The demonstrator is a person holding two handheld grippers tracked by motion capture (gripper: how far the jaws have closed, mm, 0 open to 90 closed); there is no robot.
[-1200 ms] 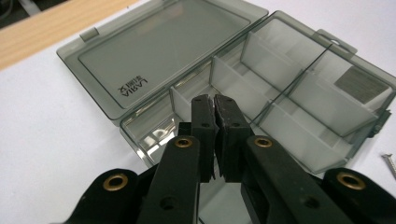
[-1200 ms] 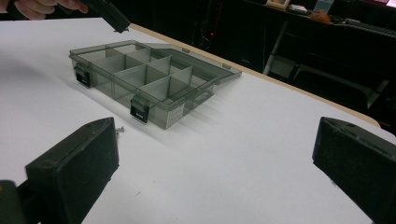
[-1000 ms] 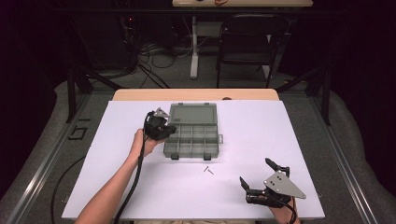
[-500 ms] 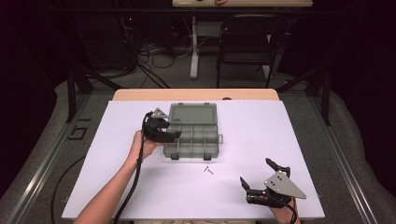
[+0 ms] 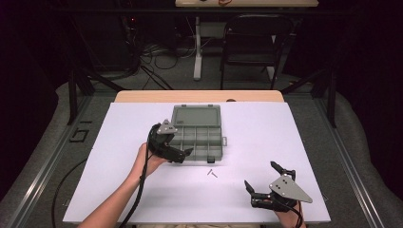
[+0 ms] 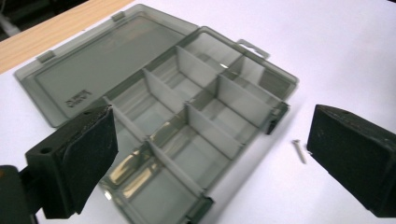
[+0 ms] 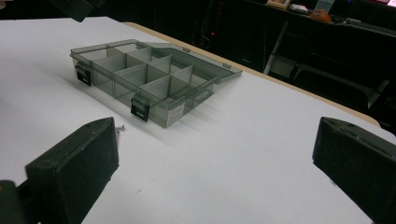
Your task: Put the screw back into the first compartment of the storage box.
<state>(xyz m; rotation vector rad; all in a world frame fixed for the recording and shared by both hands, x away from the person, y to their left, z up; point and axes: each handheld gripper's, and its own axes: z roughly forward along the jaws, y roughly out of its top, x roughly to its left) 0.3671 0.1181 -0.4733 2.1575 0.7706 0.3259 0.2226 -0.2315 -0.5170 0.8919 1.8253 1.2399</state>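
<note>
On the left of the high view, a bare forearm reaching up from the bottom edge, with the left claw [image 5: 183, 153] held over the near left corner of the grey box [image 5: 199, 135]. Jaws of that claw just opened wide, released, with nothing pinched between them. Black cable hanging down from that claw along the arm.

In the left claw view, two black pads spread far apart, one at each side, over the box and not touching it.

In the middle, the grey box [image 6: 187, 126] lying open on the white table [image 5: 119, 156]. Lid [image 5: 196, 115] flat on the far side, away from the person. Little walls inside cutting the box into small rooms. Two dark latches [image 7: 140, 109] on the near wall. Wooden table edge just past the lid.

Just beside the near right corner of the box, a small screw [image 5: 212, 173] on the white table, apart from both claws. Same screw [image 6: 299, 150] near a latch in the left claw view.

At the right, near the bottom edge, the right claw [image 5: 263, 179] low over the table, well apart from the box. Jaws wide open, released, holding nothing. Grey three-cornered plate on top of it.
</note>
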